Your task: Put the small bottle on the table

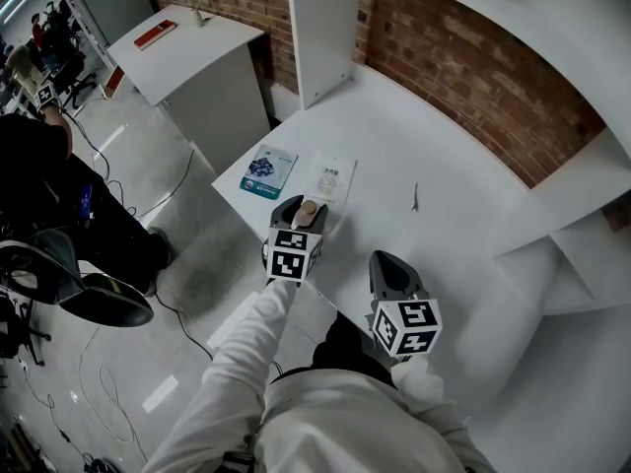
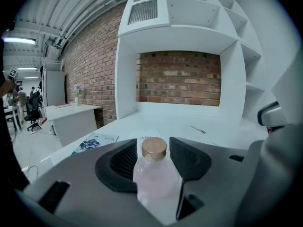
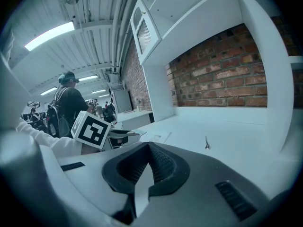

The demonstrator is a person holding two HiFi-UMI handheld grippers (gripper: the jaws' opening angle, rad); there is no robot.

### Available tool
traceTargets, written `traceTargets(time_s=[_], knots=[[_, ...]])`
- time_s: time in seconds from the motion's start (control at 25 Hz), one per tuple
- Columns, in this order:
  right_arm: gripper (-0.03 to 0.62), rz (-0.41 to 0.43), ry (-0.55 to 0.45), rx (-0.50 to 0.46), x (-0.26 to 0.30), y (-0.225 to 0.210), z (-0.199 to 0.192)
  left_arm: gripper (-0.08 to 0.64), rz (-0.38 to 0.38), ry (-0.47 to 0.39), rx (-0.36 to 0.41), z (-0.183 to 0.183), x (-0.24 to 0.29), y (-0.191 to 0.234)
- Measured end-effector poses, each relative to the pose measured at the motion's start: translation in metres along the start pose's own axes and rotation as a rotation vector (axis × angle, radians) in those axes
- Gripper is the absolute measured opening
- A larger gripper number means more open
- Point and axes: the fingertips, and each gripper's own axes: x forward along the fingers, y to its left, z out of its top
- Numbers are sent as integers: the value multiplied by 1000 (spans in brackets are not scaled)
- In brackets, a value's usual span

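Observation:
A small clear bottle (image 2: 156,178) with pinkish contents and a tan cap (image 1: 309,208) stands upright between the pads of my left gripper (image 2: 154,148). The jaws are open, with a thin gap on each side of the cap. In the head view the left gripper (image 1: 306,215) is over the front left corner of the white table (image 1: 444,166). The gripper body hides whether the bottle's base rests on the tabletop. My right gripper (image 1: 389,264) is further right near the front edge. Its pads (image 3: 150,148) meet at the tips, shut with nothing between them.
A blue-printed booklet (image 1: 269,172) and a white sheet (image 1: 330,178) lie just beyond the left gripper. A small dark item (image 1: 416,199) lies mid-table. White shelving and a brick wall (image 1: 463,57) bound the back. A side desk (image 1: 187,47), a chair (image 1: 89,294), floor cables and people are at the left.

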Motion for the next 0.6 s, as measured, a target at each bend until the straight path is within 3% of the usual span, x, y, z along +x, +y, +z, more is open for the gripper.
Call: traceTargets(time_s=[0.6], knots=[[28, 23, -16, -15, -14, 24, -4, 211, 3, -12, -74, -18, -64, -8]])
